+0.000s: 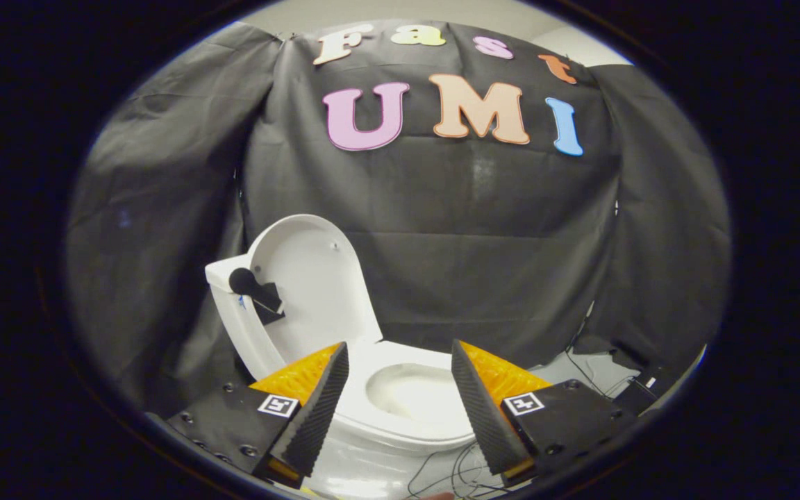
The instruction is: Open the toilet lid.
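My tool is spread wide with nothing in it. The glossy white oval plastic toilet lid stands upright against the white tank, beyond my fingers, and the white toilet seat shows between them.

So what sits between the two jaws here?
Nothing held: the gripper is open, and beyond the gap lies the toilet bowl, its lid already raised.
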Demonstrator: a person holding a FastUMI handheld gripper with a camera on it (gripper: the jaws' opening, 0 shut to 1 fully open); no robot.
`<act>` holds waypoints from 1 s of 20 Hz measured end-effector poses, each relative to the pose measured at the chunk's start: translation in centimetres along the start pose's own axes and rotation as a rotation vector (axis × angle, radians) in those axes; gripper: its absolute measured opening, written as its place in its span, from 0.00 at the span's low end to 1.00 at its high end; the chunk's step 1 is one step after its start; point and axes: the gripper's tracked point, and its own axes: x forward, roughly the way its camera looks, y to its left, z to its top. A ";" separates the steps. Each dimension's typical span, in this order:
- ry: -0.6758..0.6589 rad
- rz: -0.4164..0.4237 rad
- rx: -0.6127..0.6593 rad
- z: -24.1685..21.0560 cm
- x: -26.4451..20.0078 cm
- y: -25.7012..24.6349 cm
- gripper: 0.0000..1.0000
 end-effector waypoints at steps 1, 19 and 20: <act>0.002 0.009 0.001 -0.3 -0.2 -0.2 0.92; -0.159 -0.033 0.061 -1.6 -2.0 -5.3 0.92; -0.157 -0.028 0.079 -1.9 -1.9 -5.2 0.92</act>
